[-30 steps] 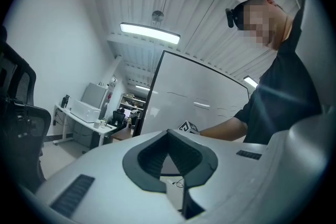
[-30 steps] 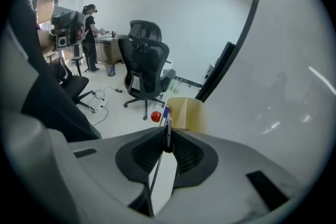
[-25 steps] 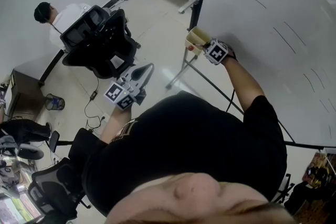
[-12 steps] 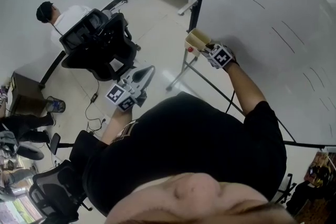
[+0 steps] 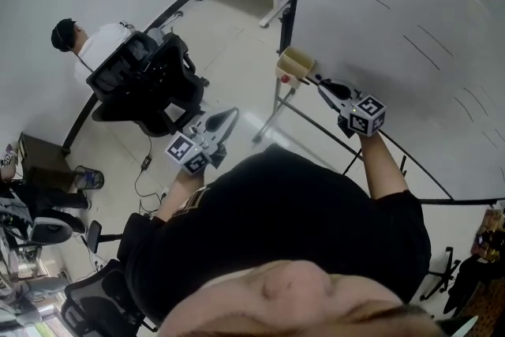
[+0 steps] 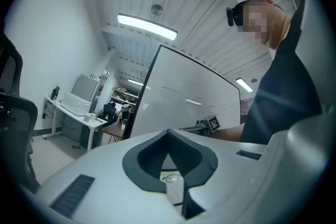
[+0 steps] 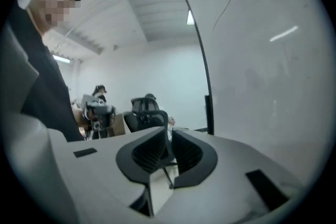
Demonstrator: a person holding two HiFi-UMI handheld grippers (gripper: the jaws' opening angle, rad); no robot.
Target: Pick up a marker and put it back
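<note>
Closing on a slim dark marker (image 7: 168,139), the right gripper (image 5: 323,83) is pinching it upright between its black ribbed pads, just short of the open tan box (image 5: 297,61) that is hanging at the edge of the glossy whiteboard (image 5: 410,20). In the right gripper view the marker is filling the narrow slot between the pads, while the gripper's smooth grey shells are flaring out on either side. The left gripper (image 5: 226,119) is hovering low beside the person's black shirt, well apart from the board. Its dark ridged pads are pressing together at the tips, forming a pointed arch with nothing inside. A black mesh office chair (image 5: 150,79) is standing on the pale, shiny floor beyond it. Faint thin strokes are showing across the whiteboard's white surface.
</note>
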